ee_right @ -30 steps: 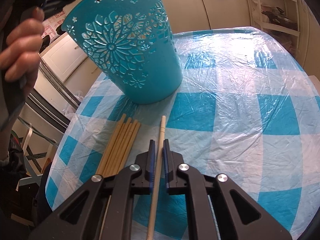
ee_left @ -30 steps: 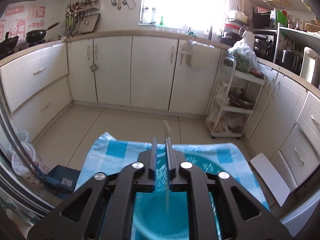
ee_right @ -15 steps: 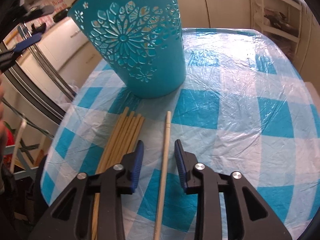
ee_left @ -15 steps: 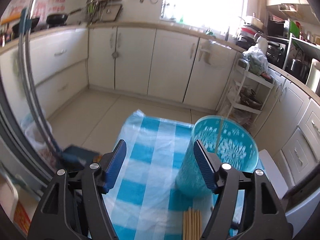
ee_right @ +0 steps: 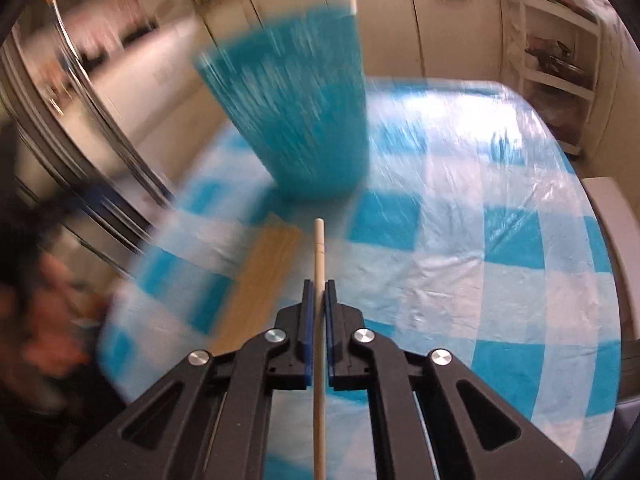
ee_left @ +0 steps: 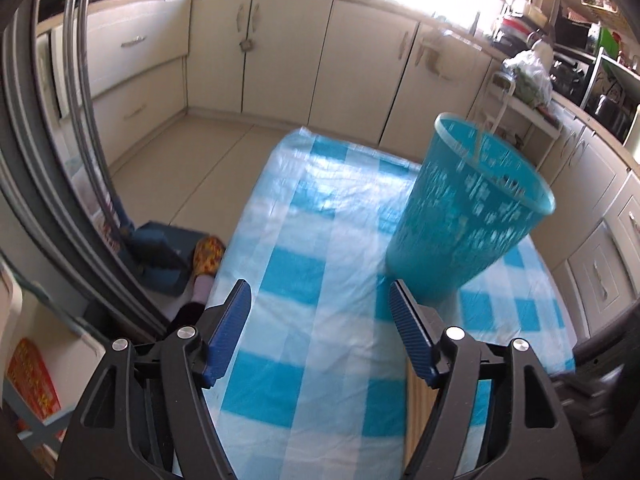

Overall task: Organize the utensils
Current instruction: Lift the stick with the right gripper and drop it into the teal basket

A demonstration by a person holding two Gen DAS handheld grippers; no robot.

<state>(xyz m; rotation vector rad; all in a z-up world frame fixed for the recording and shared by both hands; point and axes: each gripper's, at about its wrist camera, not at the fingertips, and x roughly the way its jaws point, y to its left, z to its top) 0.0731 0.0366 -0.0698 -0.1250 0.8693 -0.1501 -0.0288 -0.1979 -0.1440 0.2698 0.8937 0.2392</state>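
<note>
- left gripper (ee_left: pixel 320 330): jaws stand wide apart with nothing between them, only the blue-and-white checked tablecloth (ee_left: pixel 304 320) showing in the gap; they have not widened any more in the last moment
- ahead and to the right of that gripper stands the turquoise perforated basket (ee_left: pixel 472 212), upright on the cloth, with one pale chopstick (ee_left: pixel 478 144) leaning inside against its far rim
- just behind the left gripper's right finger lies a bundle of bamboo chopsticks (ee_left: pixel 418 404), flat on the cloth, partly hidden by the finger
- in the right wrist view the same bundle (ee_right: pixel 264 276) lies to the left of the right gripper, close beside it, blurred
- right gripper (ee_right: pixel 319 286): jaws have just been closing and are now clamped on a single pale chopstick (ee_right: pixel 319 248); its tip juts forward past the fingertips toward the basket (ee_right: pixel 296 112), the rest running back under the gripper body
- the basket is straight ahead of the right gripper, heavily blurred; the checked cloth spreads away to its right
</note>
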